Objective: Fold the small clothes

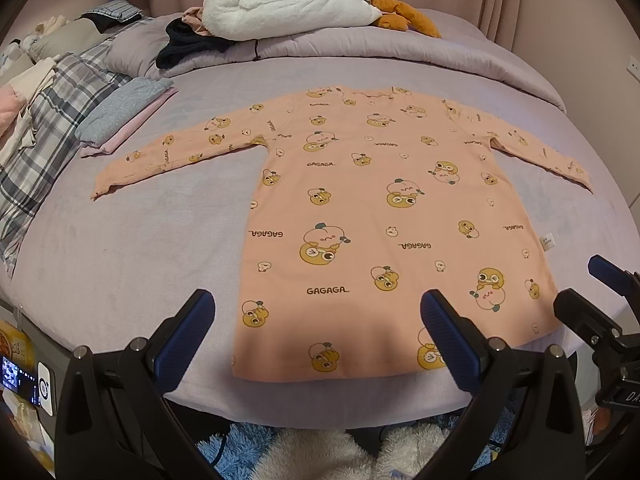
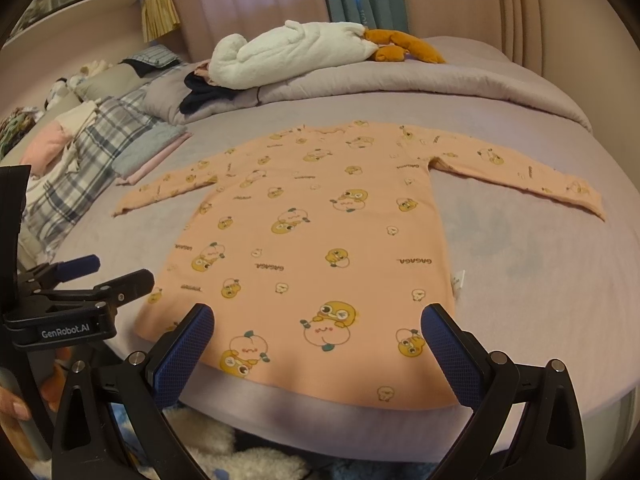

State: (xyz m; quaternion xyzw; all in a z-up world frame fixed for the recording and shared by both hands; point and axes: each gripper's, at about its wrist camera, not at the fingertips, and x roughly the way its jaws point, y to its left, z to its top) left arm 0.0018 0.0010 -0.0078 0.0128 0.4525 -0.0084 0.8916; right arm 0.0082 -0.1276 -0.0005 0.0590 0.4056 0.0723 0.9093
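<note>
Flat on the bed (image 1: pixel 120 264), peach long-sleeved top (image 1: pixel 384 216) spread by the near edge, left gripper (image 1: pixel 316 340) and right gripper (image 2: pixel 318 344) both wide apart, holding nothing.

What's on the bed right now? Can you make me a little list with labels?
garment: peach long-sleeved top with cartoon print, spread flat, sleeves out
surface: lilac bed sheet
left gripper: open, near the hem, holding nothing
right gripper: open, near the hem, holding nothing
beside: folded clothes stack
far end: white plush toy
folding: not yet started
</note>
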